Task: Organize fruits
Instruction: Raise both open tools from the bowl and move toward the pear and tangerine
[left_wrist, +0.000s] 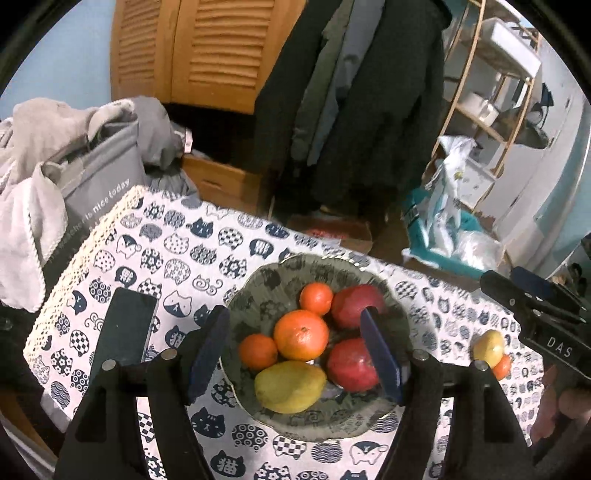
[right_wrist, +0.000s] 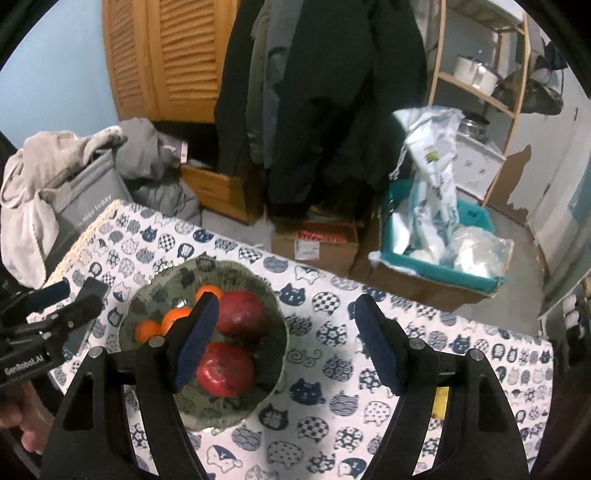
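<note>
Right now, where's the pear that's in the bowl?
In the left wrist view the pear lies at the near edge of the bowl, just below the biggest orange and left of an apple.

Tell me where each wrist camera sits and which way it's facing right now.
Left wrist: on the left gripper, angled down over the bowl of fruit; open jaws frame it; right gripper at right edge.
Right wrist: on the right gripper, angled down at the cat-print tablecloth right of the bowl; left gripper and a hand at left.
Shared: bowl, tablecloth, hanging coats.
</note>
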